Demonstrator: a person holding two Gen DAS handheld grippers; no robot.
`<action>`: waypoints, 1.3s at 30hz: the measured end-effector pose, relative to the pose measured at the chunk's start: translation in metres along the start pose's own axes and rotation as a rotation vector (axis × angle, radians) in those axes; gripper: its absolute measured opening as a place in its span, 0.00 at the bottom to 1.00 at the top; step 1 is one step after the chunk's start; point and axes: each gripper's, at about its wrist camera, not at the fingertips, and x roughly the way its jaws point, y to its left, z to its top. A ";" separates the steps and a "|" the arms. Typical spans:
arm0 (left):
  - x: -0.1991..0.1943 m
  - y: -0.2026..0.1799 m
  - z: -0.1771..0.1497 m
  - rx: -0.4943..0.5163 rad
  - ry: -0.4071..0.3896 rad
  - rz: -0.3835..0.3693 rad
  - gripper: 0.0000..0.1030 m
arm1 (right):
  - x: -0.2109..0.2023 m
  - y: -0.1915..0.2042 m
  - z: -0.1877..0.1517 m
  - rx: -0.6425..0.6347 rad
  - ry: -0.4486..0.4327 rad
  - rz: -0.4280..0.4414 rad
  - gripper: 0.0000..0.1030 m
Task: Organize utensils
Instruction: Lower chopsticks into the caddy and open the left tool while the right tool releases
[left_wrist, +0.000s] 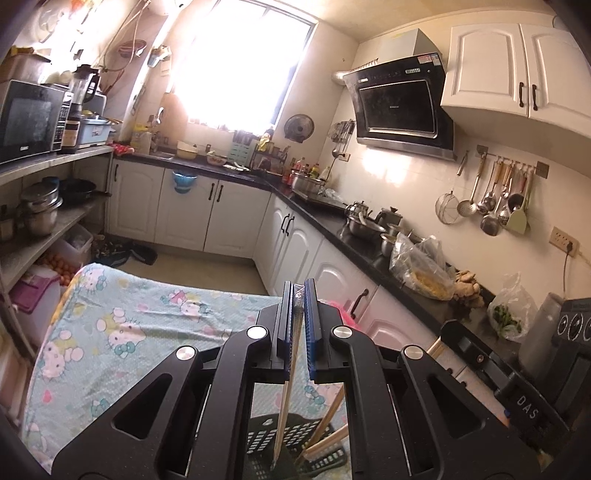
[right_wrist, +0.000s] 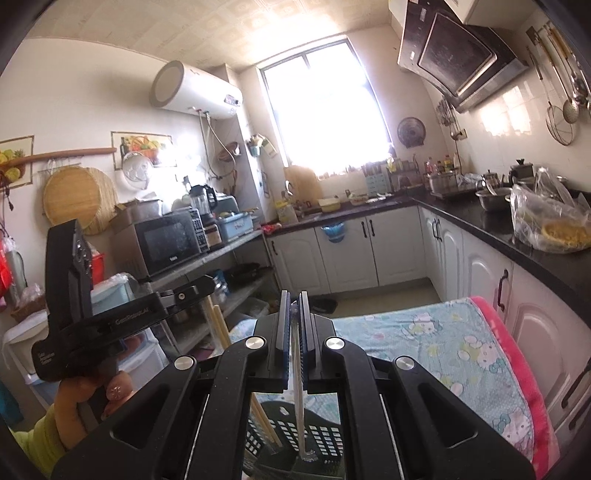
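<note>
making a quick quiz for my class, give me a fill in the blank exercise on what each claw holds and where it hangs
1. The left claw is shut on a thin wooden ____, tip pointing down.
2. The right claw grips a clear plastic stick above a ____ perforated plastic basket.
3. The basket stands on a table under a cartoon-cat printed ____.
4. More wooden chopsticks already lean ____ the basket.

Missing words: chopstick; black; cloth; inside
</note>
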 end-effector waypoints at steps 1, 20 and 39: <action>0.002 0.001 -0.003 -0.001 0.003 0.003 0.03 | 0.002 -0.002 -0.003 0.004 0.006 -0.002 0.04; 0.022 0.005 -0.069 0.040 0.061 0.033 0.03 | 0.028 -0.030 -0.066 0.106 0.091 -0.051 0.04; 0.017 0.012 -0.088 0.027 0.105 0.027 0.03 | 0.022 -0.044 -0.089 0.166 0.134 -0.075 0.05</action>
